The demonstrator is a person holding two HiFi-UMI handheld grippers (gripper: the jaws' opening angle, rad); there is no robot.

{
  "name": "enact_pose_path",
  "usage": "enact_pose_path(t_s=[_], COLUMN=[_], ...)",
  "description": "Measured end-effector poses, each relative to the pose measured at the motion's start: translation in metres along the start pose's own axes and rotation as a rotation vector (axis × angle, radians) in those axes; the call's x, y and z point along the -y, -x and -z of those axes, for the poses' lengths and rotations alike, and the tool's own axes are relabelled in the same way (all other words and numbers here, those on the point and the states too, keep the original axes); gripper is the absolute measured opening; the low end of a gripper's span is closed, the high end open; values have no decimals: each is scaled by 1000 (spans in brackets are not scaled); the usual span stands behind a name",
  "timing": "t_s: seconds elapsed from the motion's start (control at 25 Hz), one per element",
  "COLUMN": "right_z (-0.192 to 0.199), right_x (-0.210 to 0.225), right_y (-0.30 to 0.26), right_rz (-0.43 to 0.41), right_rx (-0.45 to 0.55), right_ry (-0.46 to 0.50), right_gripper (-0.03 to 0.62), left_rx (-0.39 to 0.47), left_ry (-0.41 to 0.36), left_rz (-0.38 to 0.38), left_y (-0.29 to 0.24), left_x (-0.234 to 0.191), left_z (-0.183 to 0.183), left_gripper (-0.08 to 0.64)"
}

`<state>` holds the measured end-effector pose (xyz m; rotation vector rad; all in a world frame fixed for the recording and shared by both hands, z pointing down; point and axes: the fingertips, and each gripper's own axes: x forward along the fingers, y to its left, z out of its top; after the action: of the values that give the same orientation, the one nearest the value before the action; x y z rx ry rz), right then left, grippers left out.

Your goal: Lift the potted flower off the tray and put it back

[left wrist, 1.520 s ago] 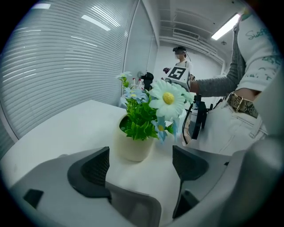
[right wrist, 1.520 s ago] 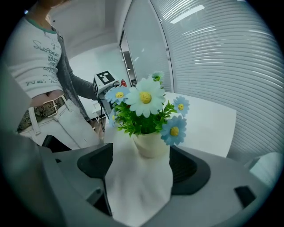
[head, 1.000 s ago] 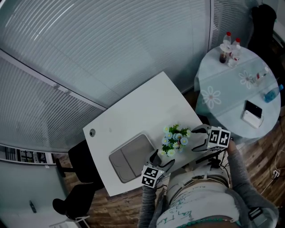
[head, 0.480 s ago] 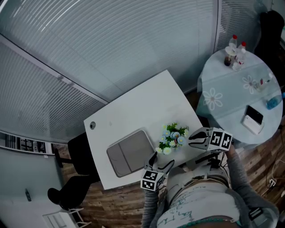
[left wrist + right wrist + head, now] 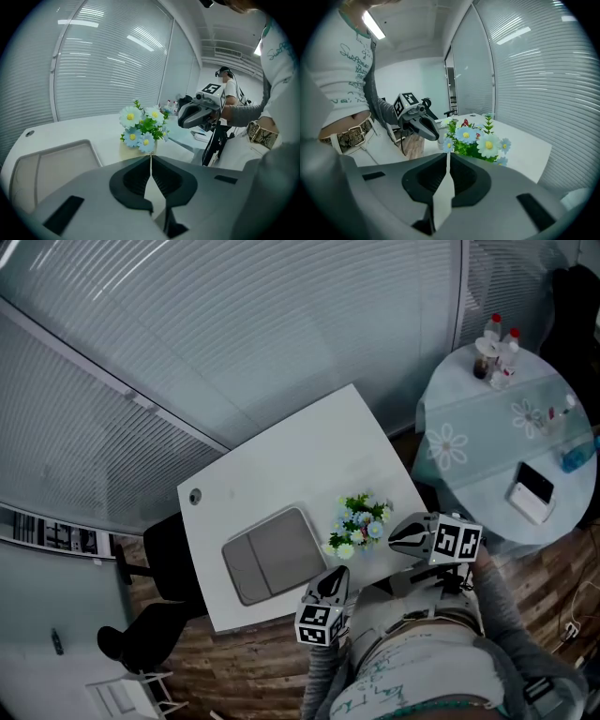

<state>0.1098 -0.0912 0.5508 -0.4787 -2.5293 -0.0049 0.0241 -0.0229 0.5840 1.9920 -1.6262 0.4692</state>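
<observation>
The left gripper (image 5: pixel 150 157) has just snapped its jaws together; they meet edge to edge with nothing between them. The right gripper (image 5: pixel 447 154) has just closed too, its jaws pressed flat on each other and empty. In the head view both sit in the lower middle of the frame, the left one below the flowers and the right one just to their right, neither touching the plant. The potted flower (image 5: pixel 359 521) stands upright between them on the white table (image 5: pixel 291 460), near the table's lower right edge. It is just right of the grey tray (image 5: pixel 272 554), not on it. The tray lies flat at lower centre. A round table (image 5: pixel 506 437) with a floral cloth and some bottles (image 5: pixel 494 343) fills the upper right.
</observation>
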Motion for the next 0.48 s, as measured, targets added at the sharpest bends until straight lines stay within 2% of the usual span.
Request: enact_pose_path(t_s=[0.2, 0.48], right_z=[-7, -18], right_x=[-8, -27], right_y=[-6, -15], right_rz=[9, 42], right_rx=[-3, -5], right_ry=[22, 11], right_gripper=[34, 34], left_rx=[20, 36], left_ry=[-30, -30], left_rz=[20, 65], left_y=[3, 19], left_x=[7, 13], left_z=[-6, -19], left_gripper=[11, 11])
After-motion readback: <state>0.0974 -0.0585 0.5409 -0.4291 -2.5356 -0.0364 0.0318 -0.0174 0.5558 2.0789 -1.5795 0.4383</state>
